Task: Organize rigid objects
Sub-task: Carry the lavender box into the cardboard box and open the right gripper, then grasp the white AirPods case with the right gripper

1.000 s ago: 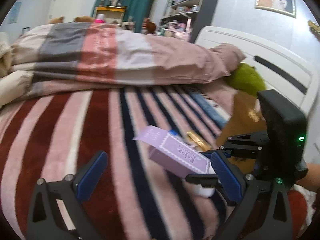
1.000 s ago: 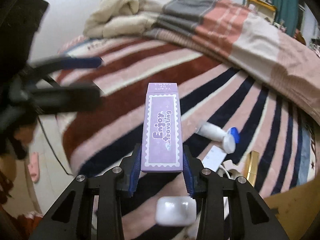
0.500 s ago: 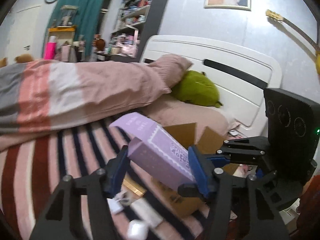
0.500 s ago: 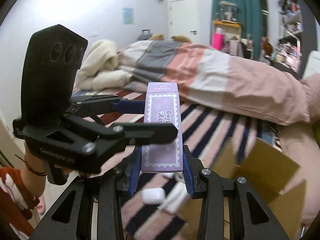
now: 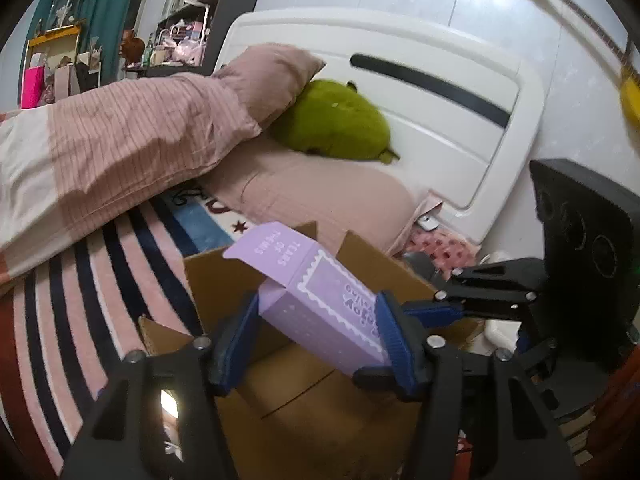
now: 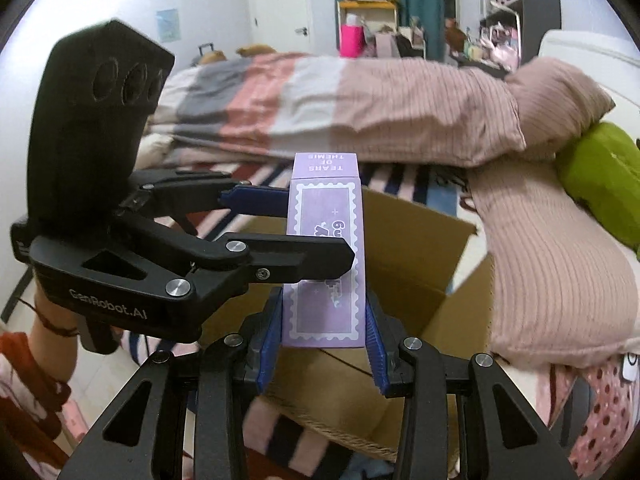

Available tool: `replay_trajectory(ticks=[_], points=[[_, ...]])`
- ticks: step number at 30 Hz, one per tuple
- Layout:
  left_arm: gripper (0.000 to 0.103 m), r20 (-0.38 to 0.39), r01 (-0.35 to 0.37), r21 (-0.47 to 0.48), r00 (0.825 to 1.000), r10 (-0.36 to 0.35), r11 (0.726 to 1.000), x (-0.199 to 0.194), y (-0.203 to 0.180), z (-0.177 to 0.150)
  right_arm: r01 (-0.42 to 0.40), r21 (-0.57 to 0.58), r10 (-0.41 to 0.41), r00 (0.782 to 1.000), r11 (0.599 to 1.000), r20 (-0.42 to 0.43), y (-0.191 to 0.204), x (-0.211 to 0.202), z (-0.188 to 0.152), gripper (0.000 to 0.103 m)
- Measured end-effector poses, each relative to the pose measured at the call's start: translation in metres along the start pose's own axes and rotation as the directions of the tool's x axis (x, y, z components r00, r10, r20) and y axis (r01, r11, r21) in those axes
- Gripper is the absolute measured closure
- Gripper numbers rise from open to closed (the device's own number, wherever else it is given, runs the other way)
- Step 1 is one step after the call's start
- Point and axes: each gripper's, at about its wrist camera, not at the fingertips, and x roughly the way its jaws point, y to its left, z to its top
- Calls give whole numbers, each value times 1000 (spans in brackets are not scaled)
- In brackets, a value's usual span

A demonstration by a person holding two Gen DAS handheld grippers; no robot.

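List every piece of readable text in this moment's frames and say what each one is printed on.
"TEARS OF THEMIS": end flap of the purple box, printed upside down in both views.
"GenRobot.AI": body of the left tongs, right wrist view.
Script lettering on the purple box's front face: partly hidden by the tongs; only fragments show, not readable.
Print on the bedsheet beside the cardboard box: too fragmentary to read.

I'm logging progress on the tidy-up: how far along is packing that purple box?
Done: the purple box is off the striped blanket and up over the open cardboard box. In hand: the right gripper clamps its lower end; the left gripper brackets its middle, jaws just opening slightly. Left: lowering it in and letting go. Whether other items remain is out of view.
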Motion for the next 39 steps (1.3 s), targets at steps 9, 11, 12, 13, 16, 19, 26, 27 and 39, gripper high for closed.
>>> replay_trajectory(ticks=[9,11,12,13,16,19,26,27,39], points=[[18,42,-64,-26,997,65,998,-27,17,-10,48,-2,-48,998,999,-41,2,9,-4,54],[18,61,-89,-33,994,91,995,-43,22,-15,44,-24,-45,999,999,-21,12,5,-1,53],[18,70,-102,-42,992,105,994,-51,25,-18,39,-42,-39,999,998,-6,20,2,0,53],[18,81,-118,-56,989,122,991,-62,30,-23,30,-55,-30,1000,998,5,27,0,3,53],[17,107,-169,-95,978,179,981,-90,46,-38,-32,-101,36,999,994,40,57,-5,11,53],[17,128,-246,-125,957,261,961,-116,62,-57,-95,-165,105,993,982,52,92,-4,17,53],[15,124,-379,-202,905,407,903,-160,103,-125,-254,-271,245,967,929,-69,164,41,20,53],[15,117,-386,-208,903,414,899,-163,107,-135,-272,-271,254,962,923,-101,170,53,17,53],[15,47,-378,-239,916,399,894,-158,130,-203,-194,-322,51,914,927,-402,169,175,-29,42]])
